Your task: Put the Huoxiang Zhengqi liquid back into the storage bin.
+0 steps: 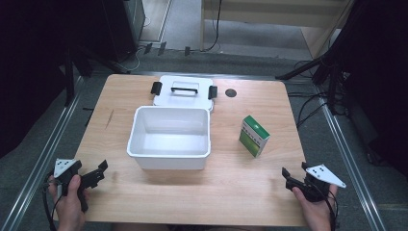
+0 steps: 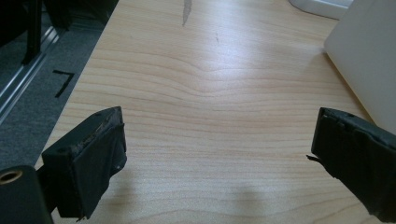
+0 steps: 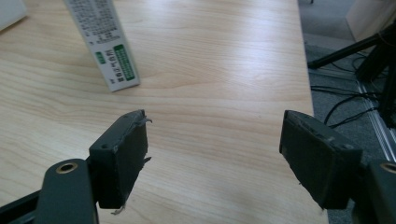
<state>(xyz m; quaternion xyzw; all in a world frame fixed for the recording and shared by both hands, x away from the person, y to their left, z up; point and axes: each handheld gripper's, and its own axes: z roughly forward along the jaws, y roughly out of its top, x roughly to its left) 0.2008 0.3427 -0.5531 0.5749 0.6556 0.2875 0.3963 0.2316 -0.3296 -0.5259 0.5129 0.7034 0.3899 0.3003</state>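
The wooden bench (image 1: 144, 192) carries a white tub (image 1: 169, 137) at its middle, open and with nothing inside, and the white lid (image 1: 185, 91) with black handle and clips lies flat just behind it, touching its far rim. A green and white carton (image 1: 254, 135) stands upright to the right of the tub, apart from it. The left gripper (image 1: 98, 174) and the right gripper (image 1: 286, 177) are at the near corners, each in a hand, jaws wide apart and holding nothing.
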